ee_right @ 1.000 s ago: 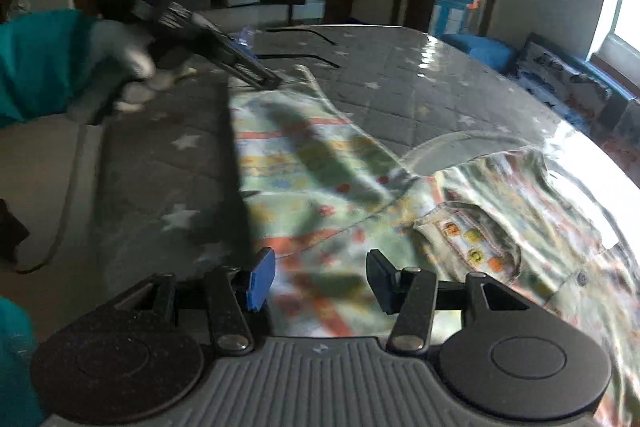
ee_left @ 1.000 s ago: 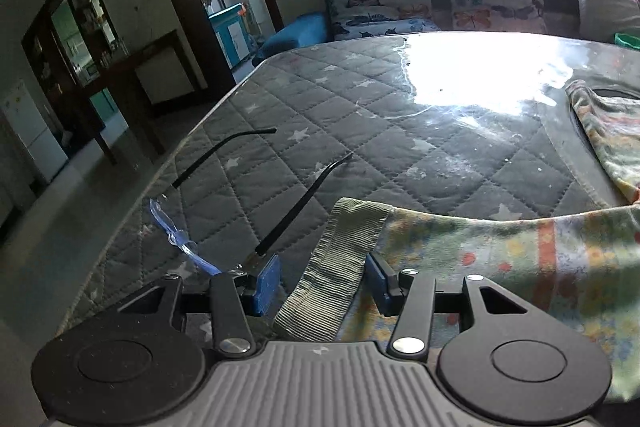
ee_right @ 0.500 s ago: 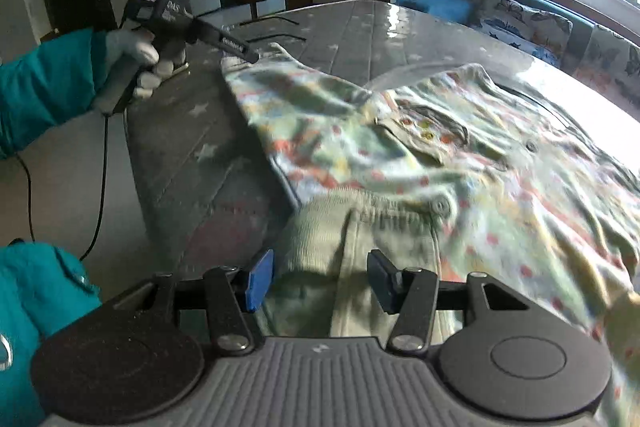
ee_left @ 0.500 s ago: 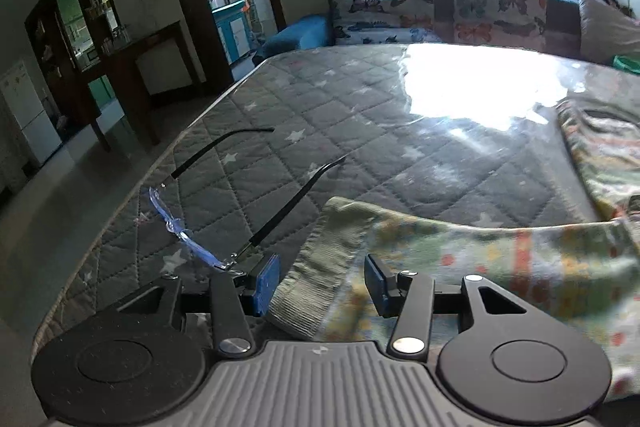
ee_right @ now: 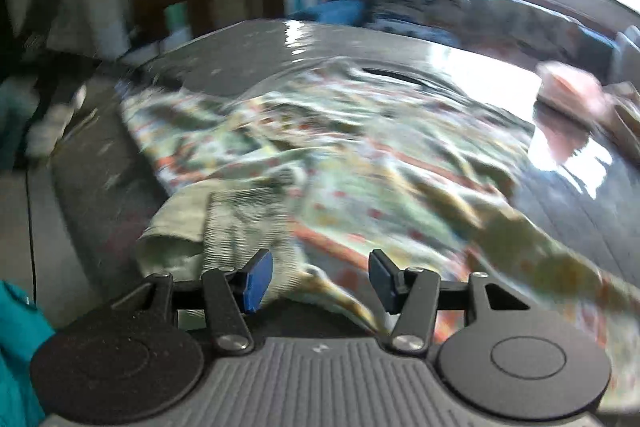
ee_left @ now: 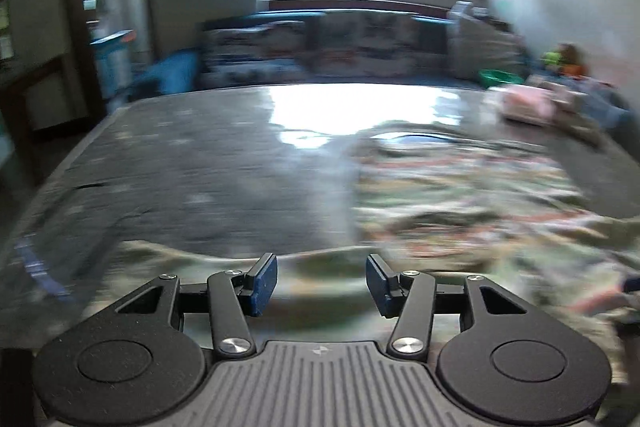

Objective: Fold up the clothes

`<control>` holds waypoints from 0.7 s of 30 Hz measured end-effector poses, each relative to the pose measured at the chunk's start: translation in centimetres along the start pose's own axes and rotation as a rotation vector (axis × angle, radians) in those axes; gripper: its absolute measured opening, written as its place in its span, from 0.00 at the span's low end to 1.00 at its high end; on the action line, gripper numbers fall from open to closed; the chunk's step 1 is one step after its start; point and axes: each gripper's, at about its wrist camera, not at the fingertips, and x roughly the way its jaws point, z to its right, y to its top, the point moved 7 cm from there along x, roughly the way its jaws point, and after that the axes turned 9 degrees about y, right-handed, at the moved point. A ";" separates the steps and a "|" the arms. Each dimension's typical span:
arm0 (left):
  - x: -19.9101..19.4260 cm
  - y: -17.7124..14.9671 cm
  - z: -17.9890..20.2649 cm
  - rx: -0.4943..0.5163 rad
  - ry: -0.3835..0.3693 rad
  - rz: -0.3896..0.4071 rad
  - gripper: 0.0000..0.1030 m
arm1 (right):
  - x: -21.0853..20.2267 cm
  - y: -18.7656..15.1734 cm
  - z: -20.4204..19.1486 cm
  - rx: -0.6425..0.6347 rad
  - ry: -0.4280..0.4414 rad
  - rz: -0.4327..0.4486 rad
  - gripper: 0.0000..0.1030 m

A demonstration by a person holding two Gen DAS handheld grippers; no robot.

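A pale green patterned child's garment (ee_right: 340, 155) lies spread on the grey quilted table (ee_right: 248, 47); both views are motion-blurred. My right gripper (ee_right: 316, 279) is open, its blue pads just above the garment's ribbed cuff (ee_right: 224, 223). My left gripper (ee_left: 320, 279) is open over the garment's near edge (ee_left: 320, 261), with the rest of the garment (ee_left: 460, 187) stretching to the right on the table (ee_left: 200, 163). Neither gripper holds anything.
A pair of glasses (ee_left: 36, 259) lies blurred at the table's left edge. A pink folded item (ee_left: 524, 103) sits at the far right of the table. A sofa with patterned cushions (ee_left: 340, 43) stands behind. The other hand in a white glove (ee_right: 52, 123) shows at left.
Both grippers have swung to the right over the garment, blurring the views. The glasses have slid to the far left of the left view. Both grippers stay open.
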 end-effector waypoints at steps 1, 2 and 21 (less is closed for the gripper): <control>-0.1 0.0 1.5 0.016 -0.036 0.001 0.51 | -0.5 -0.5 0.6 0.021 -0.018 0.011 0.52; -0.1 0.0 3.1 0.032 -0.073 0.003 0.51 | -0.7 -0.9 1.0 0.035 -0.030 0.012 0.52; 0.0 -4.9 14.9 0.247 -0.325 -0.066 0.51 | -3.7 -2.9 11.1 0.243 -0.266 0.145 0.53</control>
